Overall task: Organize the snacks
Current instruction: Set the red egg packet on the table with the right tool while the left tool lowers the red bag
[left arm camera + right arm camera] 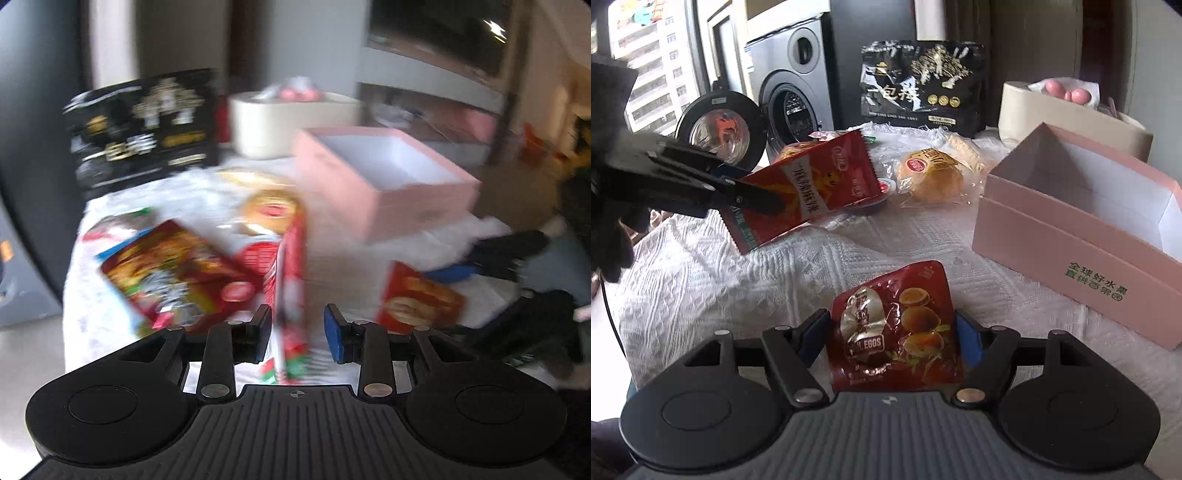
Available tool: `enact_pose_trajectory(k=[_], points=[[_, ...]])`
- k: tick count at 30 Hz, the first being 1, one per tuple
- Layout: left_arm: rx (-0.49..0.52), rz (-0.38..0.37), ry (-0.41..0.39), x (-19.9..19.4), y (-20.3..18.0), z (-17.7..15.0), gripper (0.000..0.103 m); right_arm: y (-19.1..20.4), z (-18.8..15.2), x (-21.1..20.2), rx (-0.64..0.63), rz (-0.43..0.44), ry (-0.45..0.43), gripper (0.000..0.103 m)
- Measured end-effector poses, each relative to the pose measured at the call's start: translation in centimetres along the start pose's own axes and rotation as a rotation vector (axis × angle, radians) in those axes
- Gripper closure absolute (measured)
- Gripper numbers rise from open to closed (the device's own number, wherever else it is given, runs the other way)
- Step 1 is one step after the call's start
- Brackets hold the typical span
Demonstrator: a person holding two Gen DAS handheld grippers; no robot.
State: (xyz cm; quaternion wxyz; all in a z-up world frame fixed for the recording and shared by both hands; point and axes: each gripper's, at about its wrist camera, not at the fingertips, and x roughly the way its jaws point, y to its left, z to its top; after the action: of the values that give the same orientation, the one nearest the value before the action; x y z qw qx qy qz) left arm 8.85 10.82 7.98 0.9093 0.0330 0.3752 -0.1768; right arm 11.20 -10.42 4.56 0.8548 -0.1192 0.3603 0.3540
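R gripper: nearest, angled down over the table; pads pinch a red quail-egg pack across its width, both edges touching the blue pads; pack sits just above the white cloth
L gripper: also angled down; jaws slightly parted w/ a long red snack packet standing edge-on between them; a gap shows at one blue pad, so no firm squeeze seen
L hand: black glove, reaching in from the R-wrist view's left edge; fingers of its tool lie across the packet, which hangs tilted, clear of the cloth
Pink box: open, white inside, nothing seen in it; on the cloth beside the quail-egg pack, apart from both packs
Mid-table: wrapped bun flat on the cloth, just beyond the tilted packet
L-wrist view only: blurred; big red-and-yellow snack bag lying flat beside the jaws
R-wrist view only: washing machine w/ door open, behind the table
Far edge: black bag upright; cream tub next to it, behind the box
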Motion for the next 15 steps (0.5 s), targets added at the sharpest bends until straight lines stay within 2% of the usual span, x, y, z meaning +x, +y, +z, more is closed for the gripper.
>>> enact_pose_trajectory(k=[3, 6, 8, 11, 15], points=[[0.048, -0.009, 0.017, -0.3, -1.6, 0.4, 0.068, 0.0, -0.4, -0.4, -0.013, 0.006, -0.009, 0.031], [0.068, 0.044, 0.024, 0.5, -2.5, 0.6, 0.068, 0.2, -0.3, 0.1, -0.036, 0.007, 0.002, 0.030], [0.090, 0.108, 0.042, 1.2, -3.2, 0.4, 0.068, 0.2, -0.4, 0.0, -0.047, 0.003, 0.010, 0.030], [0.189, 0.158, 0.078, 1.7, -4.8, -0.4, 0.068, 0.1, -0.7, -0.6, -0.052, -0.013, 0.012, 0.030], [0.292, 0.164, 0.141, 2.0, -7.1, -1.5, 0.067, -0.6, -1.5, -2.0, -0.079, -0.065, -0.001, 0.030]])
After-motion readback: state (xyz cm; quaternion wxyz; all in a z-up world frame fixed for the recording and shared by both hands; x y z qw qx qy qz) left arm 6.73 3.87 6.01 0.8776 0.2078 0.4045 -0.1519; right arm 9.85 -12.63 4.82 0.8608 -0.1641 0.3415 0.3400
